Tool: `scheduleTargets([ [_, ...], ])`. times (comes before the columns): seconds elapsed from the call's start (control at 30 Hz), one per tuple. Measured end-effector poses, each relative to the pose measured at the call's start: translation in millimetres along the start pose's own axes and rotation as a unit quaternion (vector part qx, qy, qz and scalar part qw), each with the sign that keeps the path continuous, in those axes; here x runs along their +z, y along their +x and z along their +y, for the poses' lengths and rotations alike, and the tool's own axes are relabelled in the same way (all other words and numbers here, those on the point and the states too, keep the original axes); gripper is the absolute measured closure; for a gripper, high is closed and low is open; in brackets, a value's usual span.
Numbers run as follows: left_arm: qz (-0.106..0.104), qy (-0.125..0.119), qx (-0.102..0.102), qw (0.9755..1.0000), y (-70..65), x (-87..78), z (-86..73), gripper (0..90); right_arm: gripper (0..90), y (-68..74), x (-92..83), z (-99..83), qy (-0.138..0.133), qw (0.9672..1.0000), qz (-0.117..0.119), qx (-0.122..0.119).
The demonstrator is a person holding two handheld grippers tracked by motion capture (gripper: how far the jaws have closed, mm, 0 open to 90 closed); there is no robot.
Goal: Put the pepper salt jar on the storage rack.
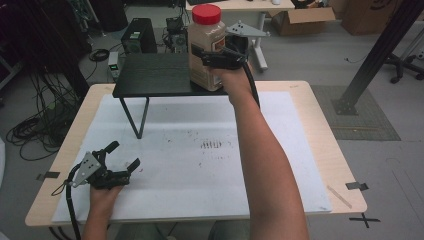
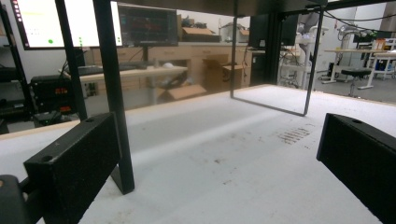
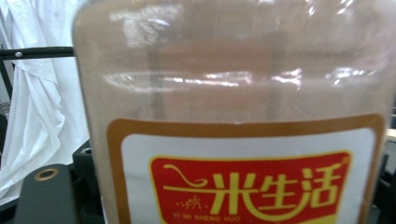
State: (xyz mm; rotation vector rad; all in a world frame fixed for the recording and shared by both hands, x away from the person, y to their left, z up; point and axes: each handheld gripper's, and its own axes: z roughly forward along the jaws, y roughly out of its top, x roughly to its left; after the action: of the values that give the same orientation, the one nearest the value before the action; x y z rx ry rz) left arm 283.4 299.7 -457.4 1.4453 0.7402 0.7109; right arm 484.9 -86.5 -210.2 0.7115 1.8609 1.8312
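One tall clear plastic jar, red lid (image 1: pixel 206 47), full of tan grain: we judge heavy, smooth-walled, slippery. Right tongs (image 1: pixel 216 59) clamp mid-body, at label; left tongs (image 1: pixel 121 156) apart above desk (image 1: pixel 310 150).

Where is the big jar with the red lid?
In the high view, the jar stands at the right end of the small black shelf at the table's far side, with the right gripper closed around it.

Wooden table (image 1: pixel 320 145), white sheet (image 1: pixel 200 165), black stand (image 1: pixel 150 75)

Grey floor (image 1: pixel 310 55) with tangled cables (image 1: pixel 37 125), cardboard boxes (image 1: pixel 302 20) and a desk (image 1: pixel 240 6) behind.
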Motion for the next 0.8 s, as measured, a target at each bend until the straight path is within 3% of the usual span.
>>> scheduleTargets([
  [0.8,0.0,0.0,0.002,1.0,0.0,-0.1,0.0,0.2,1.6,1.0,-20.9,7.9,-0.003,0.9999,-0.002,0.012],
])
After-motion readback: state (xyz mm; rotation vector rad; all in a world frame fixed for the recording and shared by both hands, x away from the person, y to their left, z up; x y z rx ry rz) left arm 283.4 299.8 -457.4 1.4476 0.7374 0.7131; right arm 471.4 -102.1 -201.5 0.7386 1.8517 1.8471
